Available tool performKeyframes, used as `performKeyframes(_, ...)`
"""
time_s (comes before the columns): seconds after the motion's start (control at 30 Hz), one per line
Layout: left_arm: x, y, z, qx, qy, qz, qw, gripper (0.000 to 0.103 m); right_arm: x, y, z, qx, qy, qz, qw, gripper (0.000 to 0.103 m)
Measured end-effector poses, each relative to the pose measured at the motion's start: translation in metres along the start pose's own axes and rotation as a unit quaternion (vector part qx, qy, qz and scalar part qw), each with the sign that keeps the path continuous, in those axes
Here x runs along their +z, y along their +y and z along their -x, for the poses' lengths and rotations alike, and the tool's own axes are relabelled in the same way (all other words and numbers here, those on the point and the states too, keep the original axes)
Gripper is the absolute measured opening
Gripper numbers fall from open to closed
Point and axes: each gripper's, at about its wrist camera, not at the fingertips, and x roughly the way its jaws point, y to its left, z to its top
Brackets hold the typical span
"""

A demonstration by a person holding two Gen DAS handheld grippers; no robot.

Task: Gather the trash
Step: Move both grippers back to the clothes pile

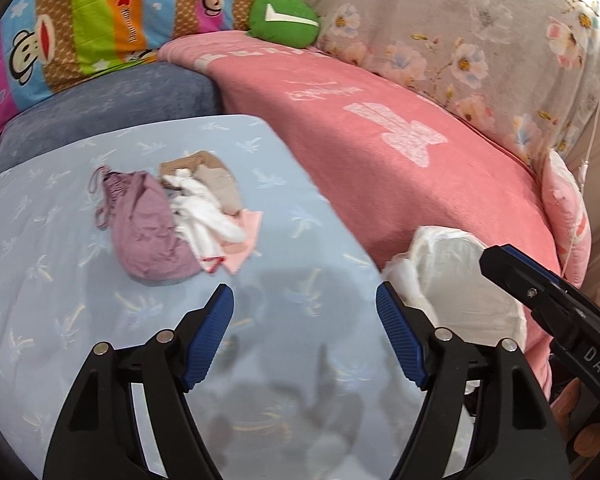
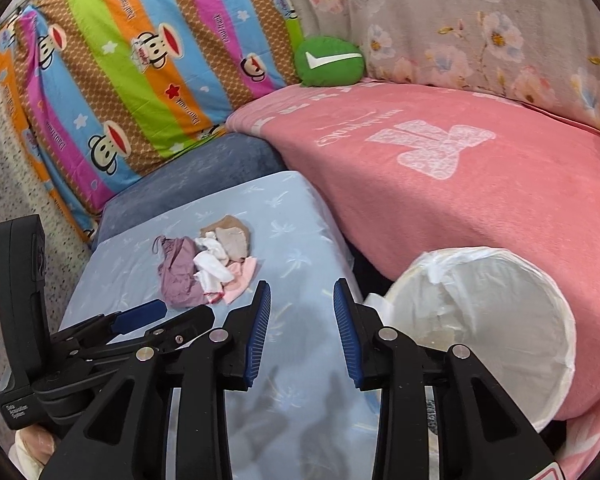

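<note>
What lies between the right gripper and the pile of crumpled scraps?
Only bare light-blue sheet between the right gripper and the pile, in the right wrist view.

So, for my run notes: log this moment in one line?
left tool open, empty | right tool open, empty | cloth pile untouched | lined bin at right

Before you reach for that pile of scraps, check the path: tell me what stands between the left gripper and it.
Nothing visible does. Only bare light blue sheet lies between the open left gripper and the pile of scraps. The lined bin sits off to the side, against the pink blanket.
</note>
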Motion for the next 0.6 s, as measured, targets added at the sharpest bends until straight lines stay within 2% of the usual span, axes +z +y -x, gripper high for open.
performKeyframes(0.17, 0.001, 0.034, -0.005, 0.026, 0.005, 0.019, 0.9995, 0.075, 0.001, 0.022, -0.026, 0.007, 0.015, 0.01, 1.0, 0.038)
performKeyframes(0.3, 0.002, 0.061, -0.013, 0.058, 0.013, 0.03, 0.9978, 0.076, 0.002, 0.037, -0.05, 0.013, 0.029, 0.019, 0.999, 0.039)
performKeyframes(0.6, 0.013, 0.117, -0.033, 0.082, 0.031, 0.07, 0.9937, 0.076, 0.006, 0.072, -0.111, 0.032, 0.062, 0.035, 0.997, 0.039)
